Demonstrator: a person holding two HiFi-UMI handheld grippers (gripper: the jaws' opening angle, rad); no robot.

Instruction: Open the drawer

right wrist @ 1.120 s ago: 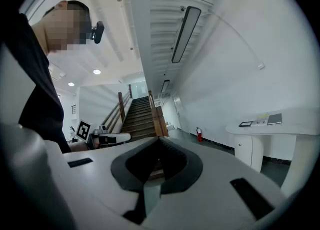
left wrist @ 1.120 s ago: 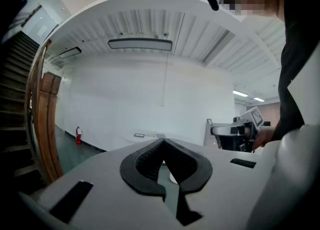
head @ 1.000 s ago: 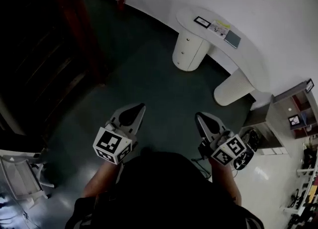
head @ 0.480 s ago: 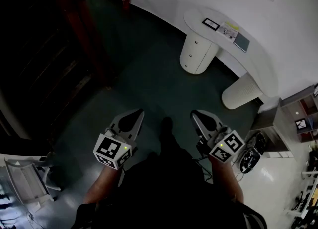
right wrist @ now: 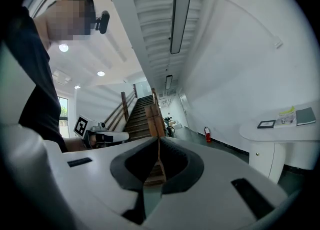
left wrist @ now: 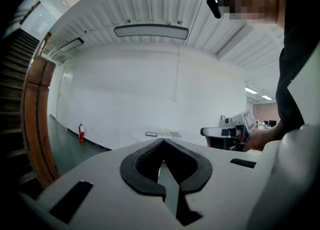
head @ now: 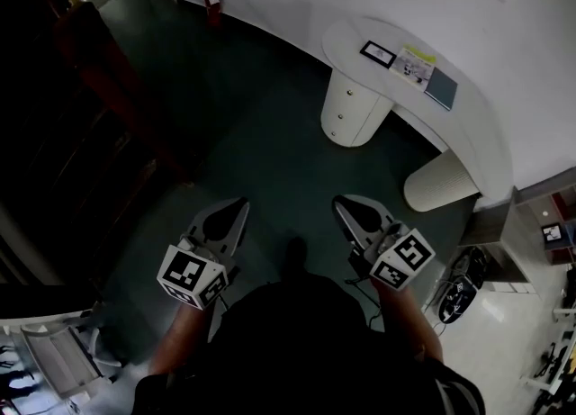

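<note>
No print on the leaflet can be read. It lies on the curved white table. The drawer pedestal stands under the table's rounded end. Open dark floor separates it from the left tongs and the right tongs, both closed and empty.

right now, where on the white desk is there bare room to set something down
The desk is bare along its long right curve, past the notebook, and at a small patch on its left tip, before the frame. It is crowded between: frame, leaflet and notebook in a row.
</note>
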